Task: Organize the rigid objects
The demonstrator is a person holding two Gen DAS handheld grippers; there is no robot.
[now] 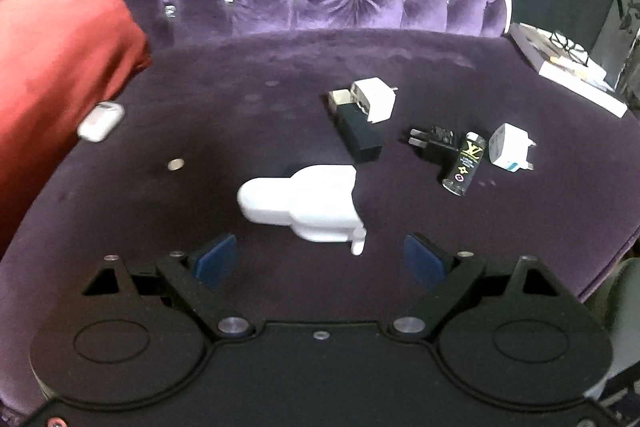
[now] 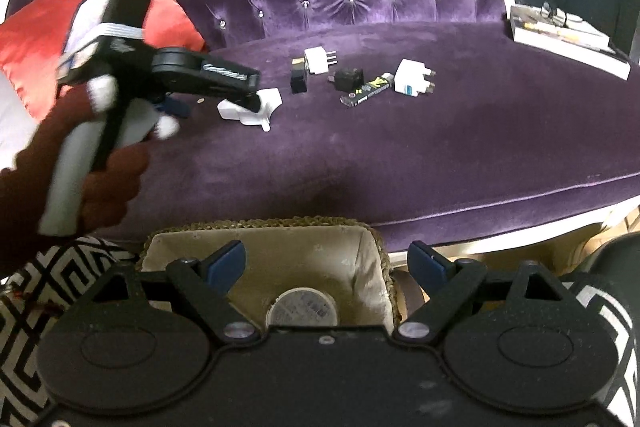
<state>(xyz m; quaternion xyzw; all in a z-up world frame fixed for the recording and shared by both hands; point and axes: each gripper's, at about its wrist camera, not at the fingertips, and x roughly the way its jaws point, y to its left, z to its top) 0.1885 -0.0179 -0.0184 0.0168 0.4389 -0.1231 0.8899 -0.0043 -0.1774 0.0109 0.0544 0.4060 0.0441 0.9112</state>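
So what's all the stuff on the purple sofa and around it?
Big plug adapter: 1, white, on the seat just ahead of the left gripper.
Small plug adapter: 1, white, mid seat, leaning on the black block.
Black block: 1, black, mid seat.
Black charger: 1, beside the lighter.
Lighter: 1, black with yellow print.
Three-pin plug: 1, white, far right of the cluster.
Earbud case: 1, white, by the red cushion.
Coin: 1, silver.
Basket: 1, woven, below the right gripper.
Left gripper: open, empty.
Right gripper: open, empty.
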